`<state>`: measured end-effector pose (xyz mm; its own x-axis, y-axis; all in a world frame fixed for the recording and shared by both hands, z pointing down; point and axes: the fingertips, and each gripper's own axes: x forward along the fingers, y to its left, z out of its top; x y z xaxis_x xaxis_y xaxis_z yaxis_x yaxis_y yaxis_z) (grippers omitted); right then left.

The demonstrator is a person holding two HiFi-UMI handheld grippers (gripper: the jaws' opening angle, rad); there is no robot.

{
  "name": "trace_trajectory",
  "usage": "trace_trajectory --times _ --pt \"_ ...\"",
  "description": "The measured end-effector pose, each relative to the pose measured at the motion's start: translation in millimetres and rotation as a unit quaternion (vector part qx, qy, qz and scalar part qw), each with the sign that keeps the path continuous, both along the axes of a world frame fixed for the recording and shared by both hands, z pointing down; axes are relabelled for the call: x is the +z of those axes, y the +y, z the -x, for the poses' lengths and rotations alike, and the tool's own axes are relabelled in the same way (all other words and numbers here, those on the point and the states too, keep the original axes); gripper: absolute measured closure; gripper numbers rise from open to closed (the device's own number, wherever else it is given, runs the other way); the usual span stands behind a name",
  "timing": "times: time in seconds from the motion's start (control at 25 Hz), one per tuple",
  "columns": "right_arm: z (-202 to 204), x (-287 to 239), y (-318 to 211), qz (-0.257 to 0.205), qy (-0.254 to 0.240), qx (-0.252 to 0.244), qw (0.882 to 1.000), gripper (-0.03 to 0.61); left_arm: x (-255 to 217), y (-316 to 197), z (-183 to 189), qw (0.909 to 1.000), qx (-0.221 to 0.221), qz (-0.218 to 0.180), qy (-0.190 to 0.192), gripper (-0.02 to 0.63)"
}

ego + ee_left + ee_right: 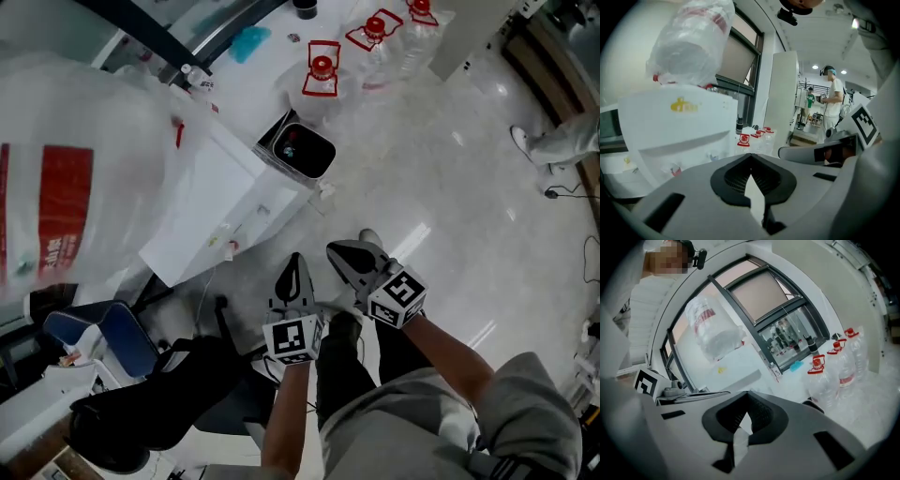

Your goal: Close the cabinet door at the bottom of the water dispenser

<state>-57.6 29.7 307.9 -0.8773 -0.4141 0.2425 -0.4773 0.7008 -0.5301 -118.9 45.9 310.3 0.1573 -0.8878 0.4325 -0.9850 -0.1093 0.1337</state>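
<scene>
My left gripper (296, 264) and right gripper (337, 251) hold nothing, jaws pressed together. The water dispenser (220, 192) stands upright ahead-left of them; open floor (450, 197) to their right.

Room right, blocked left
Glossy pale floor (450, 197) lies open; white boxy water dispenser (220, 206) and black-lined bin (315, 157) stand left.

Your head view cut the water bottle (66, 178) off at its left edge, and the dispenser (225, 202) hid its cabinet door.

White water dispenser (217, 199), upright; cabinet door hidden
</scene>
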Motion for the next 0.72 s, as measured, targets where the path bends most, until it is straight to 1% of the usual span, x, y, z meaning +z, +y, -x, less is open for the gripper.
trace_trajectory --times 0.12,0.24,0.44,0.6,0.72 --pt "4 -48 16 -0.031 0.003 0.003 1.0 0.569 -47 20 6 0.9998 -0.002 -0.022 0.002 0.606" --pt "10 -95 27 -0.065 0.003 0.006 0.998 0.569 -89 38 10 0.9989 -0.003 -0.043 0.018 0.606" --pt "16 -164 40 -0.115 -0.007 0.019 0.993 0.569 -152 58 12 0.9953 0.008 -0.086 0.044 0.606" --pt "19 -217 69 -0.144 -0.018 0.025 0.989 0.569 -201 85 20 0.9916 0.019 -0.124 0.032 0.606" --pt "21 -247 97 -0.152 -0.021 0.033 0.988 0.569 -239 107 25 0.9885 0.026 -0.145 0.034 0.606"
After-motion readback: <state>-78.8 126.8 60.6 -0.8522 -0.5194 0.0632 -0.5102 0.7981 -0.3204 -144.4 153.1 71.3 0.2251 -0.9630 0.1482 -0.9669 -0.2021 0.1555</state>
